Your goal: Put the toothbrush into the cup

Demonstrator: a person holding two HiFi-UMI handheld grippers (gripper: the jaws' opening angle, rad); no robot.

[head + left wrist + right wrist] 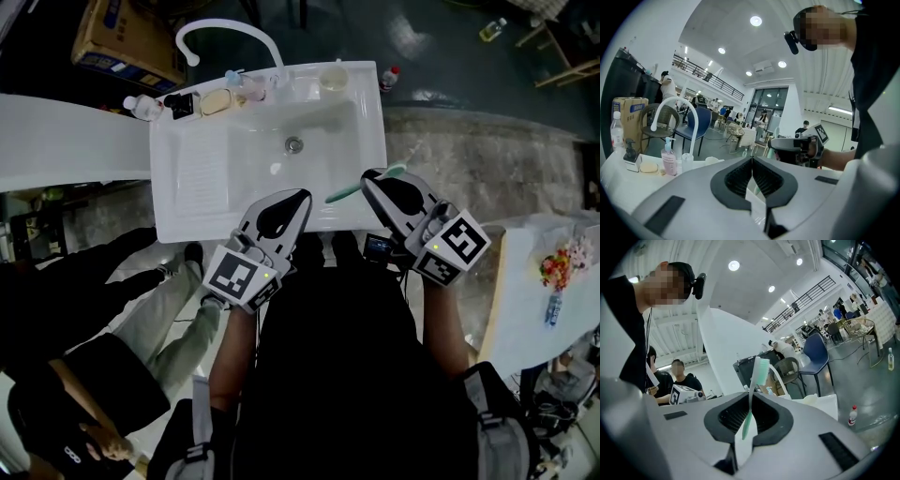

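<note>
A mint-green toothbrush (362, 184) is clamped crosswise in my right gripper (368, 177), over the front right rim of the white sink (187, 202). In the right gripper view the toothbrush (758, 373) stands up between the shut jaws, bristle head on top. My left gripper (301, 196) hovers over the sink's front edge, shut with nothing in it; its jaws (752, 159) meet in a line. A clear cup (253, 87) stands on the sink's back rim next to a pink pump bottle (669, 159). The clear cup (687, 161) also shows in the left gripper view.
A white curved faucet (225, 33) rises behind the basin. Bottles, a soap bar (215, 101) and a yellowish cup (334, 77) line the back rim. A cardboard box (127, 37) sits far left. A seated person (84, 309) is at my left, a table (534, 300) at my right.
</note>
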